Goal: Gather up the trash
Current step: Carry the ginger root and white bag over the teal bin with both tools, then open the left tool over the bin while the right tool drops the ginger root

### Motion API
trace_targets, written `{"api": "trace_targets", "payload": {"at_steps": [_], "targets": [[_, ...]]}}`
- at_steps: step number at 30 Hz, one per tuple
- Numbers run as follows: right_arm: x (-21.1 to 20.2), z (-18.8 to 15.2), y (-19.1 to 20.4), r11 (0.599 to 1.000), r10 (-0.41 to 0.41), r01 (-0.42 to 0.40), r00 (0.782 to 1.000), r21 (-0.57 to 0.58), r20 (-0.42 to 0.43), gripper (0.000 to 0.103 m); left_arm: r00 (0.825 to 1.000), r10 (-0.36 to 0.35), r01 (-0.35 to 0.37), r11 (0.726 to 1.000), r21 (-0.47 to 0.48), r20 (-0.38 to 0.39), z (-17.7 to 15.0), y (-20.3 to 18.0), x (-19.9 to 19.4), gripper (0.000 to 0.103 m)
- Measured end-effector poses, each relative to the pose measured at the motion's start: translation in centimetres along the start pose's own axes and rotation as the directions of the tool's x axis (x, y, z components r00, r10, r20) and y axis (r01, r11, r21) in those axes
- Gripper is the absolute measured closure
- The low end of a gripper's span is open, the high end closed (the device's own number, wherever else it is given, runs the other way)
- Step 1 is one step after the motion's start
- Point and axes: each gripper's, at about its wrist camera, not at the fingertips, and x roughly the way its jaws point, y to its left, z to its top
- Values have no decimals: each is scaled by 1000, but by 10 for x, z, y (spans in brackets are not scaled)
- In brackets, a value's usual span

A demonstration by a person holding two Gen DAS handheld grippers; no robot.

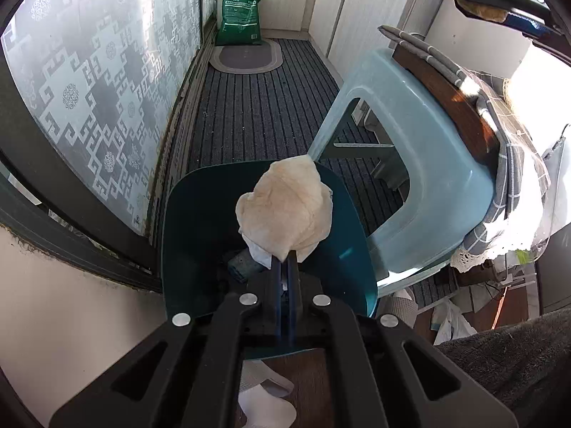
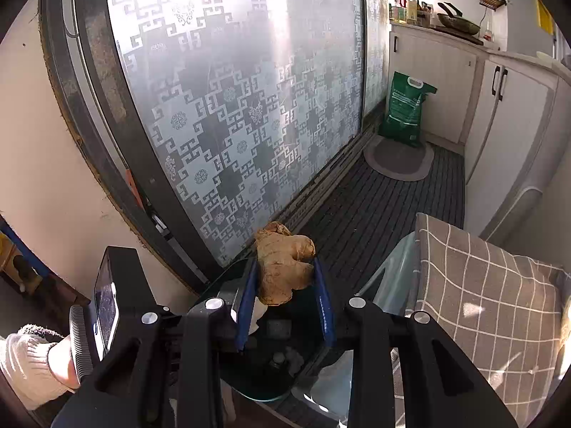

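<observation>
I am holding a crumpled tissue (image 1: 285, 207) pinched in my left gripper (image 1: 285, 260) directly above the teal bin (image 1: 185, 235), while my right gripper (image 2: 285, 281) is clamping ginger (image 2: 285, 260) over it too.

My left claw (image 1: 285, 267) is clamped tight on a crumpled beige tissue wad (image 1: 285, 210), which I hold right over the open teal bin (image 1: 185, 235); some rubbish already lies inside. A pale blue plastic stool (image 1: 421, 157) stands just beside the bin, and a green sack (image 1: 241, 14) leans far down the striped floor mat (image 1: 260, 107).
</observation>
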Motion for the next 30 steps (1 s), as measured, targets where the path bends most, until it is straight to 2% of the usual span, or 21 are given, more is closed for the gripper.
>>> {"api": "trace_targets", "payload": {"at_steps": [5,9,11,22,30], "targets": [[10,3,13,1000,7,-8,1000,-15,-19,72,998,5,-5,1000,3,-62,-11,10,23,98],[22,2,20,1000,12,-13,999,-24,-44,72,996,5,-5,1000,-5,-87,-16,16,33,83],[28,0,21,1000,12,-14,998,-23,-58,72,997,1,-2,1000,-9,-81,-15,18,32,83],[77,-17,25,1000,17,-20,988,-18,-153,72,1000,-26,27,999,-39,16,-7,27,3,83],[104,-33,26,1000,8,-13,977,-19,-213,72,993,-10,15,999,-37,114,5,28,-30,86]]}}
